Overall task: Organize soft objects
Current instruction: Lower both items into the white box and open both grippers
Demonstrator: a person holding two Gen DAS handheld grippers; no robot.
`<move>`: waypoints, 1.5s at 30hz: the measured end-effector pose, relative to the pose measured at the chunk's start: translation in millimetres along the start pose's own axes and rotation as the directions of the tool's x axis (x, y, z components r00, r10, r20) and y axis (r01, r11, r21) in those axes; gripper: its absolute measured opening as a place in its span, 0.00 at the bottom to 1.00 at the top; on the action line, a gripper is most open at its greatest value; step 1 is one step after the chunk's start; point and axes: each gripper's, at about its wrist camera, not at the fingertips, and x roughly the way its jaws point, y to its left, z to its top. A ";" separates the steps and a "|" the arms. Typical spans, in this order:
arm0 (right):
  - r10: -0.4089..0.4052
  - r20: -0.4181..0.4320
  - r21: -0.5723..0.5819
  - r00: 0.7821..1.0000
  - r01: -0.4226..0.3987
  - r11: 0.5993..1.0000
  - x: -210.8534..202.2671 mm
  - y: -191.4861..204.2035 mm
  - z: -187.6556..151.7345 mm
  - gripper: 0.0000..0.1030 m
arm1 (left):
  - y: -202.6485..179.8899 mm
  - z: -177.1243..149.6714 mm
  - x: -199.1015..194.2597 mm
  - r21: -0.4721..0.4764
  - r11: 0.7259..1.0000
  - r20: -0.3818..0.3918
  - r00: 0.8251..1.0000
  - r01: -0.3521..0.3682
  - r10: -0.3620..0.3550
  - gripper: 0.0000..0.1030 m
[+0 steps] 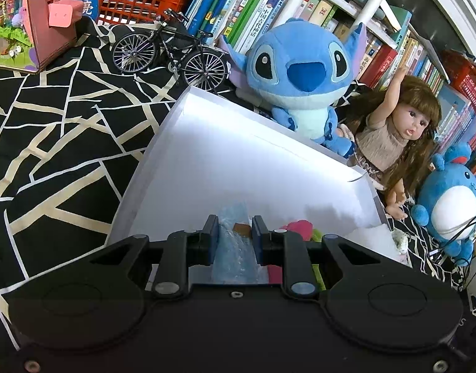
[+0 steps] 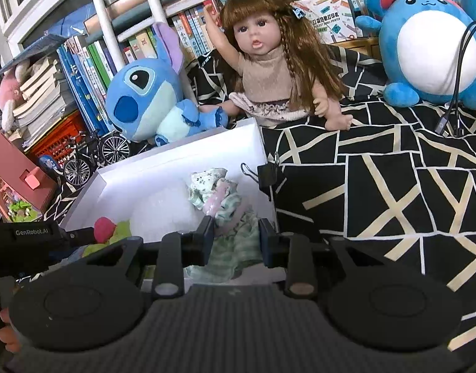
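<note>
Shelves (image 2: 91,71) crammed with books stood behind a surface draped in a black cloth (image 2: 393,186) crossed with cream lines. On that cloth sat a white box (image 1: 238,143), and behind its far wall leaned a blue plush alien (image 1: 303,71), a long-haired doll (image 2: 266,62) with one arm raised, and a round blue plush with a white belly (image 2: 431,40). A miniature bicycle (image 1: 172,52) stood near the box's far corner, and a black binder clip (image 2: 267,177) was clamped on the box's right rim.

My left gripper (image 1: 235,233) was over the near end of the box, its jaws drawn close on a crinkled clear plastic bag (image 1: 235,248) with light blue inside; the pads pressed the bag from both sides. Beside it, in the box, lay a pink and green soft thing (image 1: 300,227).

My right gripper (image 2: 236,233) was closed as far as it went on a bunched pale green striped cloth (image 2: 238,242), which ran from between the pads forward into the box, ending in a crumpled floral and pink heap (image 2: 213,192). A white padded mass (image 2: 166,211) lay just left of that heap.
</note>
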 end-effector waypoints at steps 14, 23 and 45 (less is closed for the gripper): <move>-0.010 -0.020 -0.015 1.000 0.009 1.000 4.0 3.1 -2.0 0.39 | -4.4 -2.3 1.5 0.031 0.999 0.000 1.000 -0.015 0.015 0.21; 0.002 -0.002 -0.039 1.000 -0.002 0.999 -5.2 6.5 -1.0 0.58 | -6.6 -2.9 -14.8 0.043 0.999 0.025 1.000 -0.020 0.019 0.50; 0.102 0.148 -0.208 0.984 -0.070 0.976 -78.8 26.2 -14.8 0.82 | -10.0 -25.8 -99.8 0.152 0.988 0.145 0.988 0.032 -0.054 0.78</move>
